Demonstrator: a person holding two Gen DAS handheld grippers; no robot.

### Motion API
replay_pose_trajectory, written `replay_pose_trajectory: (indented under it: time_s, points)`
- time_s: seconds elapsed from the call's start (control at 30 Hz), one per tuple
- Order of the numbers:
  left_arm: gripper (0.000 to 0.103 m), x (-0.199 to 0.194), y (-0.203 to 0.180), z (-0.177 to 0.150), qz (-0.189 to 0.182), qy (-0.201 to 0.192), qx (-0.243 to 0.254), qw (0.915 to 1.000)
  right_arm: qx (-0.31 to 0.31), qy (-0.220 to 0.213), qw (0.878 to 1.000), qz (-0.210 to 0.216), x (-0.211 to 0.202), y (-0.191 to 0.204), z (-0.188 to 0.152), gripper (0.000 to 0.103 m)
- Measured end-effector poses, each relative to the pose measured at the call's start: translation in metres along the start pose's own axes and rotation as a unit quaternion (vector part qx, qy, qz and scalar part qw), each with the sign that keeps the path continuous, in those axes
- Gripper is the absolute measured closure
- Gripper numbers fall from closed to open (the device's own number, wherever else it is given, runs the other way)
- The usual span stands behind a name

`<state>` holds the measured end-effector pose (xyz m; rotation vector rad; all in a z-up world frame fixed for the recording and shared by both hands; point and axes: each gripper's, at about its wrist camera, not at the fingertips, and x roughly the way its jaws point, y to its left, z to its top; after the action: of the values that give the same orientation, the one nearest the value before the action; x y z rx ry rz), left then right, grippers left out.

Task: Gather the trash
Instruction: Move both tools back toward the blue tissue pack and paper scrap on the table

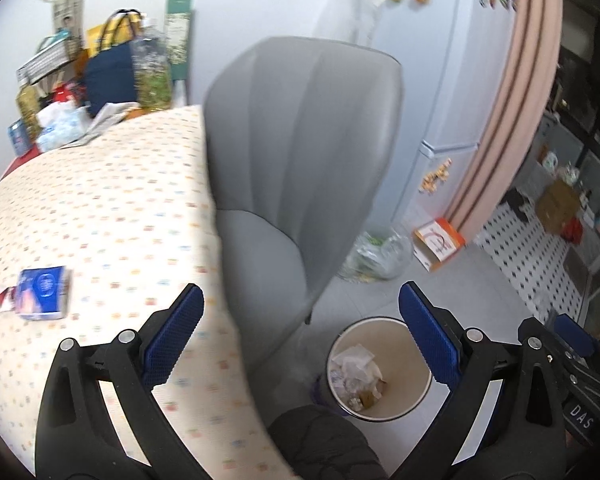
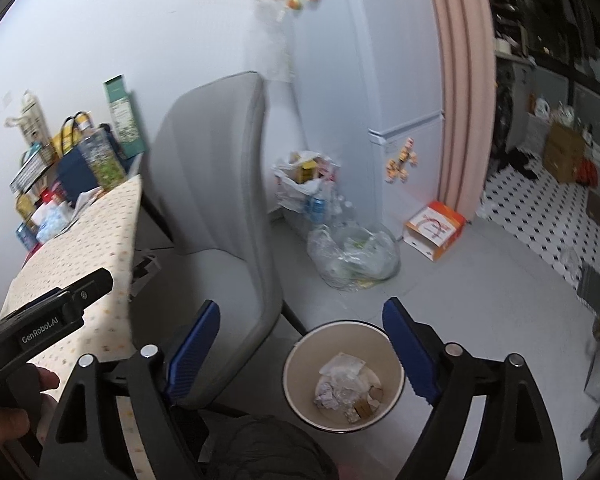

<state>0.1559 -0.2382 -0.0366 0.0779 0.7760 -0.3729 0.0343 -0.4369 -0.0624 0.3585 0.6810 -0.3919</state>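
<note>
A round beige bin (image 1: 406, 344) stands on the grey floor beside the chair, with crumpled paper and wrappers (image 1: 356, 372) at its bottom. My left gripper (image 1: 300, 292) is open and empty, spanning the table edge and the bin below. In the right wrist view the bin (image 2: 328, 340) sits just under my right gripper (image 2: 302, 306), which is open with nothing between its blue pads. The trash (image 2: 342, 380) lies loose inside. A blue packet (image 1: 42, 292) lies on the dotted tablecloth (image 1: 100, 200) at the left.
A grey chair (image 1: 300, 140) stands between table and bin. On the floor behind are a clear bag of bottles (image 2: 352, 256) and an orange box (image 2: 434, 230) by the fridge (image 2: 400, 80). Bags and boxes (image 1: 108, 72) crowd the table's far end.
</note>
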Motion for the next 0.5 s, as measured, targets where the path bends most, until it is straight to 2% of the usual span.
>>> replay_pose_trajectory:
  time_s: [0.27, 0.5]
  points:
    - [0.006, -0.035, 0.074, -0.003, 0.021, -0.026, -0.056, 0.9979, -0.050, -0.010, 0.998, 0.025, -0.020, 0.063, 0.001, 0.017]
    - [0.006, -0.064, 0.121, -0.010, 0.042, -0.050, -0.089, 0.9940, -0.092, -0.018, 0.994, 0.051, -0.036, 0.122, -0.005, 0.015]
